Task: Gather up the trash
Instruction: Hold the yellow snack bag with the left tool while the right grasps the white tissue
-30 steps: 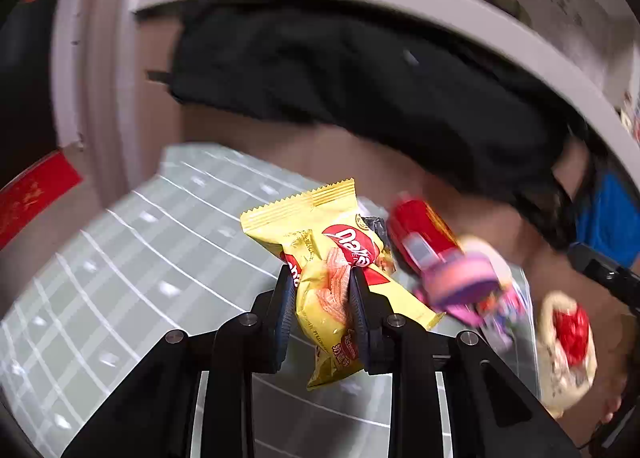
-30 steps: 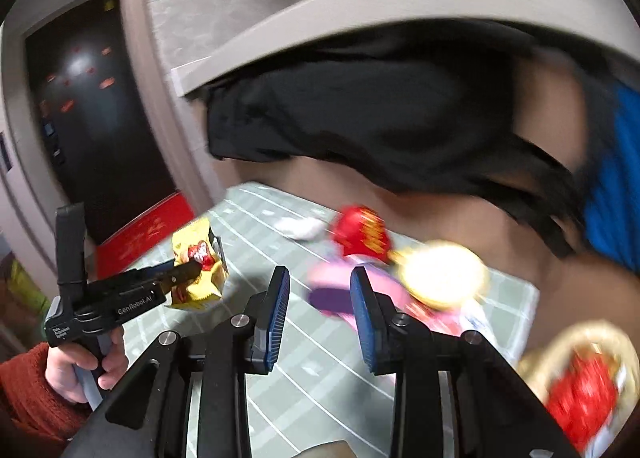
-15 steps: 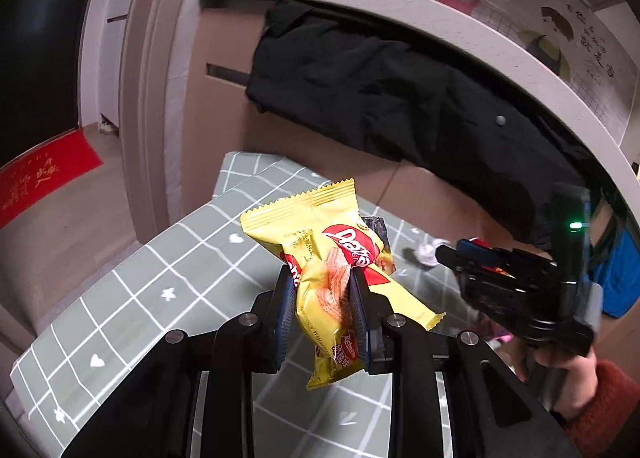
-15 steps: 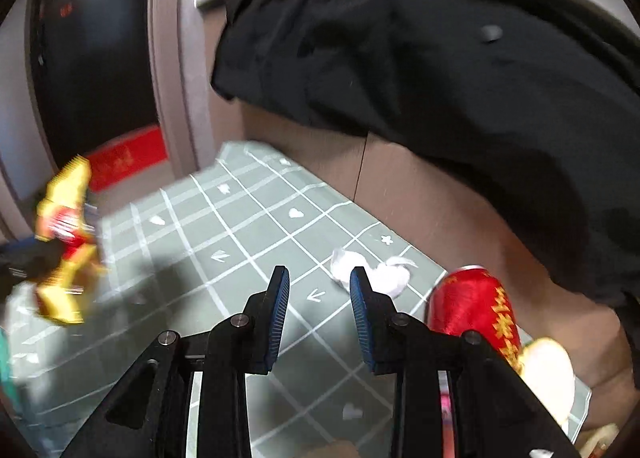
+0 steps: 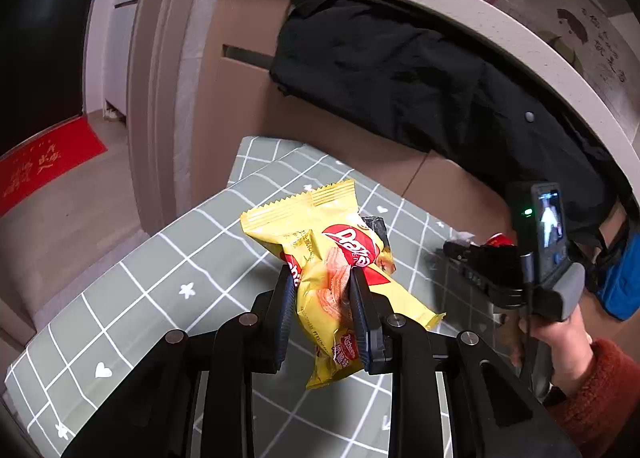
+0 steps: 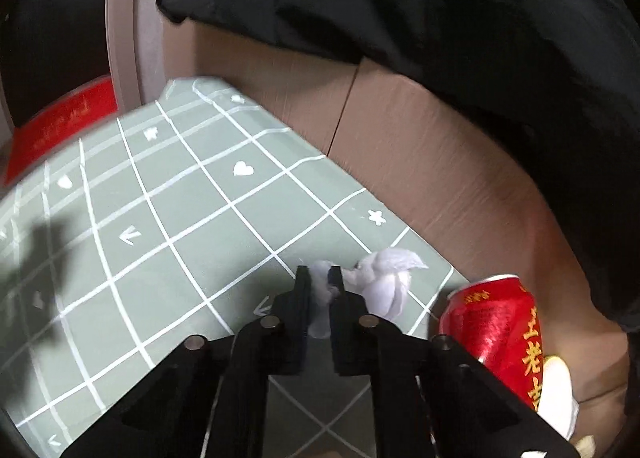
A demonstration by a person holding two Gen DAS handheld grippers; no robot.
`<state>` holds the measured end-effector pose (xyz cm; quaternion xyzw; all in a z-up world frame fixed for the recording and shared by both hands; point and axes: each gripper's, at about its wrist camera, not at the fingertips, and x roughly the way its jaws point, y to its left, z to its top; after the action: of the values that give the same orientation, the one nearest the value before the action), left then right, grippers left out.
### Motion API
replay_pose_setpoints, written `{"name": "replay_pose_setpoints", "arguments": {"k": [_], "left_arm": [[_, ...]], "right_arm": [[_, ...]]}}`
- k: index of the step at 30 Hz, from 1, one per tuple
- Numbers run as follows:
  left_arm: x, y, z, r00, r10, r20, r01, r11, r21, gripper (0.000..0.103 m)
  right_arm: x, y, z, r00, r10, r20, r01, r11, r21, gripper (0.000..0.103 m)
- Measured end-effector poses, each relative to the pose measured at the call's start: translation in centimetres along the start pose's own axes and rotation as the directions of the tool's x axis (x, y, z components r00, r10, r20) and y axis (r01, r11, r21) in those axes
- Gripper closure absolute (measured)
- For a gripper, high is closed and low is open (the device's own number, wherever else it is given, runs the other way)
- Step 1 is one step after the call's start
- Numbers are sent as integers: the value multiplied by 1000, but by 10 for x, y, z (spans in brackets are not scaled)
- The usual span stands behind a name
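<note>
**Right gripper down on the tissue**

Since a moment ago the right gripper [image 6: 319,276] has swung down from above the clutter to the far edge of the bench [image 6: 168,218], its jaws closing on a crumpled white tissue [image 6: 384,278] caught between them (a red can [image 6: 496,318] stands just beside). Over the checked green cloth, the left gripper [image 5: 322,294] stays clenched on a yellow chip bag [image 5: 320,242], lifted clear. A black jacket [image 5: 420,86] drapes behind.
</note>
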<state>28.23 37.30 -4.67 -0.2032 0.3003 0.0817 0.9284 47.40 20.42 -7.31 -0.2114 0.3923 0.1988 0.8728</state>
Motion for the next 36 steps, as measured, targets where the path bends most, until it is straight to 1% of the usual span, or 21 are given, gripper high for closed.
{"name": "replay_pose_setpoints", "arguments": {"k": [2,6,10,13,17,19,21,22,23,24,25,27,29,33,36], "left_arm": [[-5,-8,2,1000,-5,12,5,1000,11,75],[-17,-26,5,999,-26,31,25,999,25,75],[-30,-48,6,997,-56,43,55,998,35,75],[-40,-68,6,996,-75,49,73,996,56,75],[-52,-98,3,993,-104,60,98,991,90,75],[-57,-109,3,991,-112,67,105,989,103,75],[-61,-119,2,990,-121,73,112,987,115,75],[-62,-121,1,990,-116,76,107,987,119,75],[-62,-122,0,991,-111,76,101,988,119,75],[-61,-119,-1,992,-105,72,97,989,110,75],[-59,-116,-2,993,-101,66,94,991,94,75],[-53,-105,-3,994,-93,51,90,994,65,75],[-48,-94,-4,996,-82,37,81,996,47,75],[-38,-72,-6,997,-71,29,69,997,39,74],[-32,-57,-8,998,-59,29,58,997,49,74]], "right_arm": [[-14,-7,0,999,20,25,-20,1000,19,98],[-60,-21,-4,991,78,107,-84,995,51,98],[-106,-37,-9,977,120,174,-134,988,74,98],[-144,-51,-21,965,143,220,-165,982,87,98],[-184,-63,-37,952,138,272,-167,982,88,98],[-198,-69,-44,951,131,280,-161,983,84,98],[-205,-77,-52,949,157,275,-189,978,93,98],[-206,-80,-54,946,173,275,-207,973,101,94],[-203,-82,-57,945,188,267,-223,969,105,85],[-198,-82,-58,947,195,254,-228,968,108,77],[-190,-80,-59,949,203,239,-234,966,110,67],[-181,-74,-66,946,221,238,-252,961,112,67],[-166,-62,-63,946,224,235,-256,960,117,67],[-125,-36,-45,950,224,217,-259,954,149,67],[-94,-27,-29,960,190,205,-230,953,196,67]]}}
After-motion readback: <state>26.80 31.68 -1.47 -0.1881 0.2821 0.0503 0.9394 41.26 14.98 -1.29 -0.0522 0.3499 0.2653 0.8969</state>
